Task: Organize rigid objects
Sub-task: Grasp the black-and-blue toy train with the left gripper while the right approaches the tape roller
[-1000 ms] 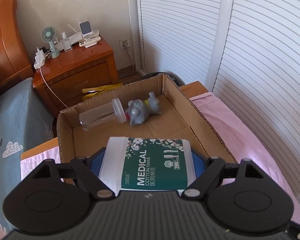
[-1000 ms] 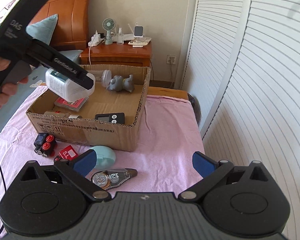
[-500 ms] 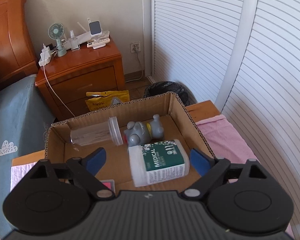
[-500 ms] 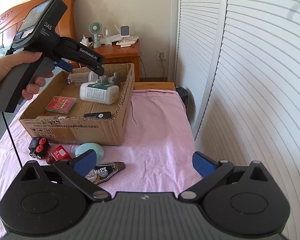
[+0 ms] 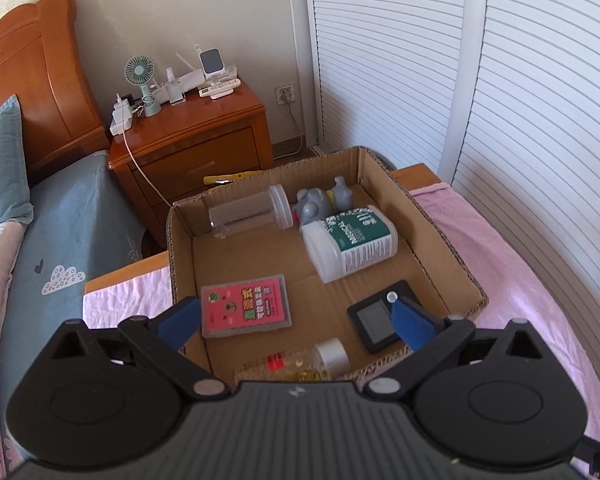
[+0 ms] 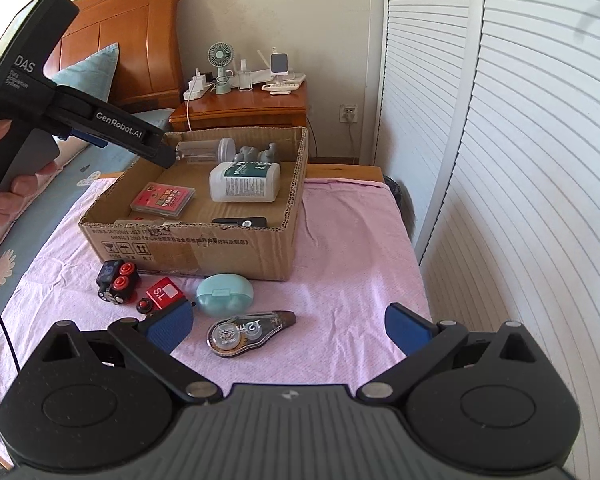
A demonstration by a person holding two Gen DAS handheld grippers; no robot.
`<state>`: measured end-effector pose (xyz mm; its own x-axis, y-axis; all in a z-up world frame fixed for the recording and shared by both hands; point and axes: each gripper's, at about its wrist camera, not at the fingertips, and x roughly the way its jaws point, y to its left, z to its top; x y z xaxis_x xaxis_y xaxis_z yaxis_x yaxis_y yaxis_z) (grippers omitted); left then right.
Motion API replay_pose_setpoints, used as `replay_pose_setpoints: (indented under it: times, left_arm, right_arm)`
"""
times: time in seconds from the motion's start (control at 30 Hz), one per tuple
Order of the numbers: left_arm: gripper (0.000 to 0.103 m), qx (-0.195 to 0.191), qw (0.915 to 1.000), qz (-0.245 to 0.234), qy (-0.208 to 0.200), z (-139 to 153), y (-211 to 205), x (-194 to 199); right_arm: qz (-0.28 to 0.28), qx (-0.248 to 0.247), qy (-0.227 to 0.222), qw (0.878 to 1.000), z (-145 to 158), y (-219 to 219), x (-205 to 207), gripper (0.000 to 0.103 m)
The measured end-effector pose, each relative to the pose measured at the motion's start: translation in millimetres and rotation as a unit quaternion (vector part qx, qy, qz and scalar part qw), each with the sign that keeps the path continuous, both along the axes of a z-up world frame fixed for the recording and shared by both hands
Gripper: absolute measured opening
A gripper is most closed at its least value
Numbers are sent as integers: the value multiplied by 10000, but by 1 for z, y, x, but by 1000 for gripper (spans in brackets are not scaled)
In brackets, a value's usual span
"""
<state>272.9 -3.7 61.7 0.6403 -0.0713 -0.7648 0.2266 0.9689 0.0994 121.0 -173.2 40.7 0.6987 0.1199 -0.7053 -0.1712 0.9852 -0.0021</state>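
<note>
A: Left wrist view first. State of my left gripper point(image 5: 296, 320)?

B: Jaws spread wide, nothing between them, held over the near end of the cardboard box point(image 5: 440, 240). Cotton swab bottle point(image 5: 350, 242) lies on its side inside, touching the grey toy point(image 5: 320, 206); pink card case point(image 5: 246, 306) and black timer point(image 5: 380, 322) lie nearer.

A: Right wrist view?

B: My right gripper point(image 6: 288, 326) is likewise released, empty, above the pink cloth point(image 6: 340, 280). Correction tape point(image 6: 248, 332) lies between its fingers, teal case point(image 6: 225, 294) just beyond, outside the box.
</note>
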Motion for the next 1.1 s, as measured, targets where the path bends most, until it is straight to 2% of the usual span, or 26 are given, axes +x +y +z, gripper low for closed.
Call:
replay_pose_setpoints:
  times: [0.13, 0.27, 0.57, 0.7, 0.83, 1.03, 1.1]
  left_arm:
    - [101, -31, 9999, 111, 123, -11, 15, -25]
    - [101, -35, 9988, 447, 214, -32, 30, -45]
    - [101, -463, 9905, 1165, 558, -88, 52, -61]
    - [101, -154, 9898, 1334, 466, -104, 44, -61]
    - [101, -129, 9899, 1353, 404, -114, 37, -60]
    - [102, 517, 9884, 1400, 284, -128, 22, -52]
    - [102, 524, 9894, 1345, 144, -130, 21, -53]
  right_arm:
    - [66, -14, 47, 10000, -3, 7, -6, 103]
    - [77, 10, 97, 9999, -7, 10, -10, 103]
    - [39, 16, 217, 9998, -16, 6, -16, 103]
    - [-36, -23, 325, 9995, -24, 2, -13, 103]
    - [-82, -2, 442, 9990, -33, -3, -10, 103]
    - [-160, -74, 600, 9980, -43, -10, -6, 103]
    - [-176, -96, 624, 9978, -45, -11, -5, 103]
